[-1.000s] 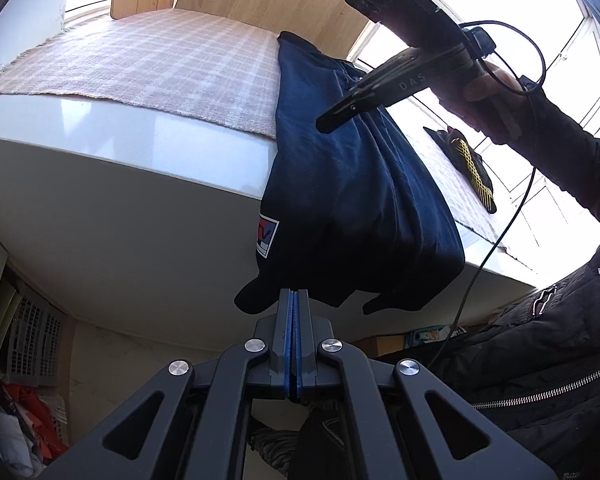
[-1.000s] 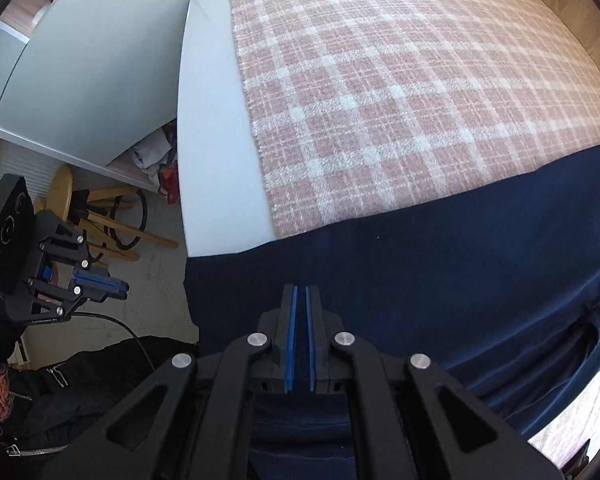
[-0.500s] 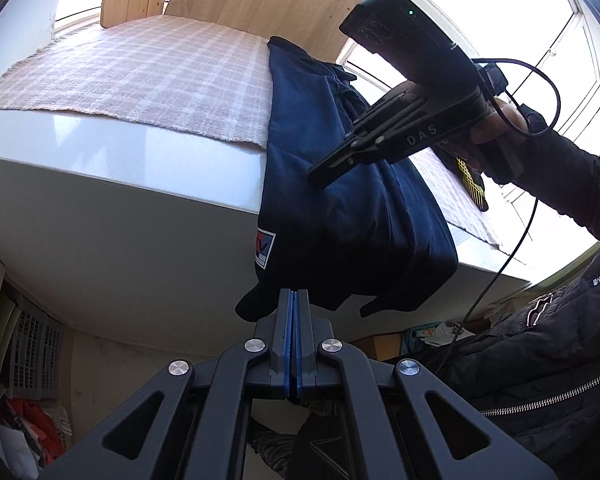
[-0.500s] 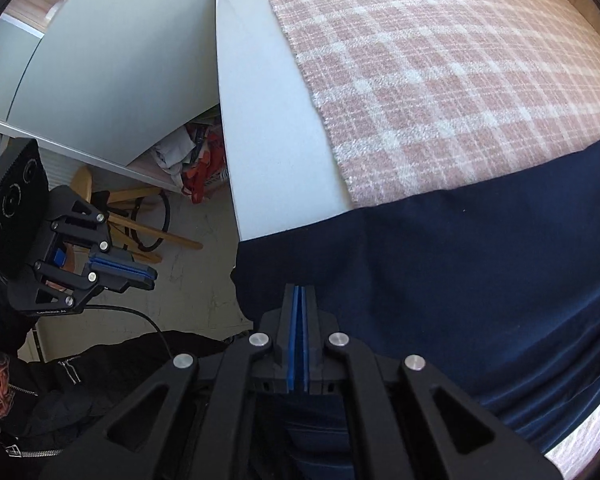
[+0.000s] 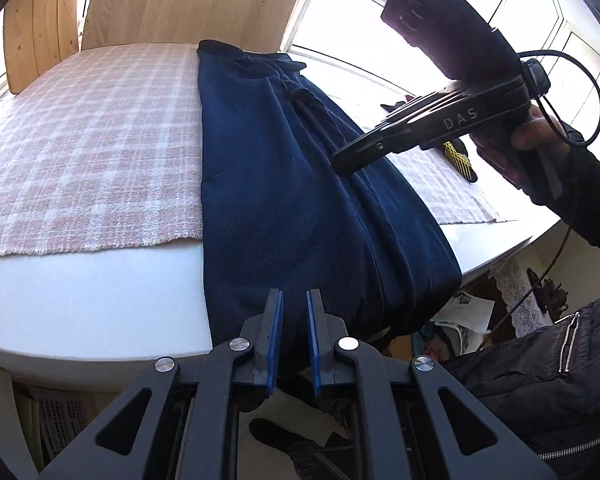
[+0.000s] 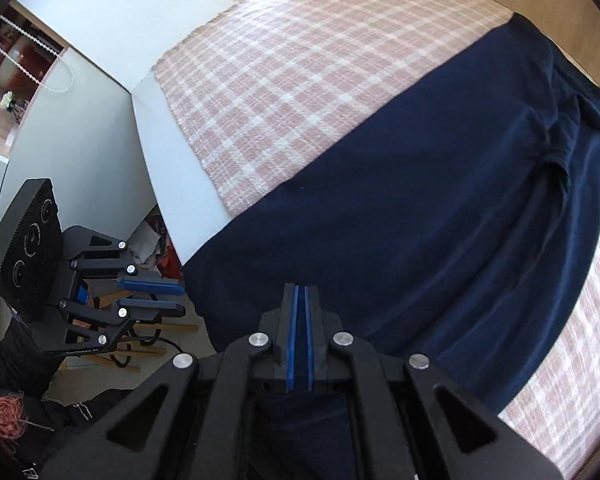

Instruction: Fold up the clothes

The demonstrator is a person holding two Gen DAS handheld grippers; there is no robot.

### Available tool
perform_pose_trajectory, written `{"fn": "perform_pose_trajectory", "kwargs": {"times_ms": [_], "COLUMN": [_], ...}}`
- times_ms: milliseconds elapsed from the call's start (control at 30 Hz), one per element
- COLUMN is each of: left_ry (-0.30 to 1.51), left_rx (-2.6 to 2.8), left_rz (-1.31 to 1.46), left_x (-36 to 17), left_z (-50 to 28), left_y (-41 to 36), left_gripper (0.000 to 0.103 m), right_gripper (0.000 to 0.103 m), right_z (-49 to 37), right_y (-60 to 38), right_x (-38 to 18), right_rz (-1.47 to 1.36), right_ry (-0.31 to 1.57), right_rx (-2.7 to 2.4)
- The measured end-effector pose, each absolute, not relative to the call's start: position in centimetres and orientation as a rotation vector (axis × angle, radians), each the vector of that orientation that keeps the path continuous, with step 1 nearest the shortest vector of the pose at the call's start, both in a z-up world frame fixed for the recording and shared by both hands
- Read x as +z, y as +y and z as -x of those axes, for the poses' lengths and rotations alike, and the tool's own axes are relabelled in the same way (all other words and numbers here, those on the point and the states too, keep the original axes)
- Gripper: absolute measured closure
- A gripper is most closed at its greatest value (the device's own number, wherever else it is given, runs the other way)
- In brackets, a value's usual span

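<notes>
A dark blue garment (image 5: pixel 300 184), already narrowed into a long strip, lies across the table (image 5: pixel 80 300) over a pink checked cloth (image 5: pixel 80 152). Its long axis runs from the far edge, where the bunched end sits, to the near edge, where the other end hangs over and down out of sight.

The left gripper (image 5: pixel 293 300) sits at the near edge, directly at the overhanging end. Its jaws are opening, with a clear gap between the blue pads (image 5: pixel 277 344); the fabric edge lies just ahead of and below the tips, and no cloth can be seen pinched.

The right gripper (image 6: pixel 300 292) is pressed together, pads meeting. Cloth passes beneath its frame, but the frames do not show any caught between the pads. In the left view it hovers over the strip's right side, about midway along, apart from the fabric.

Judgement: the coming fold likely brings the hanging end up along the strip toward the far edge. The left gripper is the nearer tool to that end; the right is placed to steady the middle
</notes>
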State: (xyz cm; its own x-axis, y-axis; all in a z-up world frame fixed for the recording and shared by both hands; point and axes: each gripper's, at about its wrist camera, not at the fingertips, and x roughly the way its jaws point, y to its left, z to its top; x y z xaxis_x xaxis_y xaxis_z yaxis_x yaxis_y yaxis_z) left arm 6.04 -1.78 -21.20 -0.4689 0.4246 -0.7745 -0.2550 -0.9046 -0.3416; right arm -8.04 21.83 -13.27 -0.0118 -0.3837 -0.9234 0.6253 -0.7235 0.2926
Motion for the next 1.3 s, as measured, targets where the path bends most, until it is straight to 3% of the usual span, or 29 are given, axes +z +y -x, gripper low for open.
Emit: {"fn": "perform_pose_trajectory", "kwargs": {"times_ms": [100, 233, 300, 367, 433, 500, 567, 600, 867, 1067, 1167, 1200, 1233, 1300], "left_ry": [-0.22, -0.201, -0.168, -0.156, -0.095, -0.048, -0.05, -0.058, 0.077, 0.131, 0.168, 0.203, 0.242, 0.263], "left_rx": [2.348, 2.334, 2.339, 2.342, 2.372, 2.403, 2.421, 2.424, 2.394, 2.381, 2.355, 2.342, 2.325, 2.31], "left_rz": [1.39, 1.474, 1.503, 1.478, 1.465, 1.457, 1.449, 1.448, 1.584, 1.631, 1.651, 1.651, 1.653, 1.632], "left_x": [-22.2, -21.7, -20.9, -18.9, -17.0, -15.5, -14.5, -14.3, -18.5, -20.3, -21.1, -21.4, -21.6, -21.7], "left_z": [-4.2, -3.4, -3.0, -1.7, 1.6, 5.4, 9.8, 12.0, 22.6, 24.4, 24.7, 24.7, 24.7, 24.7], "left_y": [-1.5, -2.8, -3.5, -4.1, -4.3, -4.5, -4.7, -4.8, -2.6, -1.7, -1.4, -1.2, -0.9, -0.8], "left_gripper": [0.09, 0.098, 0.095, 0.088, 0.061, 0.044, 0.044, 0.044, 0.044, 0.044, 0.05, 0.06, 0.069, 0.073], "right_gripper": [0.099, 0.099, 0.099, 0.097, 0.088, 0.075, 0.051, 0.049, 0.049, 0.049, 0.05, 0.051, 0.053, 0.064], "right_z": [7.6, 8.7, 9.6, 11.5, 14.2, 17.9, 22.8, 25.3, 42.9, 46.8, 47.6, 47.7, 47.7, 47.8], "right_y": [23.2, 25.4, 26.3, 27.1, 27.6, 28.0, 27.9, 27.6, 23.5, 21.1, 20.6, 20.4, 20.2, 19.8], "right_x": [-16.3, -17.8, -17.6, -17.1, -16.6, -15.7, -15.0, -14.7, -17.1, -21.0, -21.9, -21.8, -21.7, -21.6], "right_rz": [-1.607, -1.648, -1.638, -1.615, -1.59, -1.561, -1.556, -1.555, -1.63, -1.725, -1.748, -1.741, -1.731, -1.726], "right_ry": [0.139, 0.055, 0.024, -0.013, -0.043, -0.07, -0.099, -0.104, 0.043, 0.047, 0.04, 0.055, 0.064, 0.08], "right_rx": [-1.89, -1.939, -1.957, -1.969, -1.988, -2.023, -2.024, -2.021, -2.056, -1.962, -1.914, -1.911, -1.899, -1.873]}}
